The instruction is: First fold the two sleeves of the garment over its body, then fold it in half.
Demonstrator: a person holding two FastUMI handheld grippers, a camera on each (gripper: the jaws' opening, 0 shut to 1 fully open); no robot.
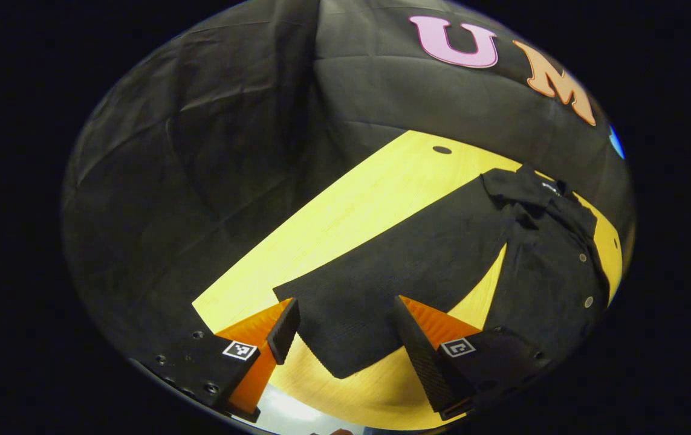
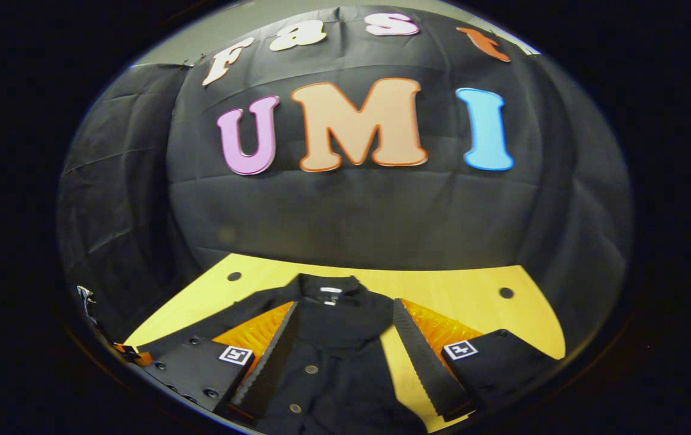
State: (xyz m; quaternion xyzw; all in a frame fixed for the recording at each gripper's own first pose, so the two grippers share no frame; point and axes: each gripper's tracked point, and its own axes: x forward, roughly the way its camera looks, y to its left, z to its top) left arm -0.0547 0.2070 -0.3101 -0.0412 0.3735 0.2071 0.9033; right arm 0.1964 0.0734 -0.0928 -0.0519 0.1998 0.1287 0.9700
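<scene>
A black buttoned garment [image 1: 551, 272] lies flat on the yellow wooden table [image 1: 351, 211], collar [image 1: 526, 181] toward the far wall. One sleeve [image 1: 418, 260] stretches out sideways from the body. Its cuff end [image 1: 345, 350] lies between the fingers of my left gripper [image 1: 345, 302], which hovers open just above it. In the right gripper view the garment's front [image 2: 333, 338] runs up to the collar [image 2: 327, 287], with buttons down the middle. My right gripper [image 2: 344, 304] is open over the body, a finger on either side of the button line. It holds nothing.
The table [image 2: 460, 296] has small round holes near its far edge [image 2: 506, 292] [image 2: 234, 276] [image 1: 442, 149]. Black cloth walls close in the back and sides. Bare wood lies to the left of the sleeve [image 1: 321, 235] and beyond the collar.
</scene>
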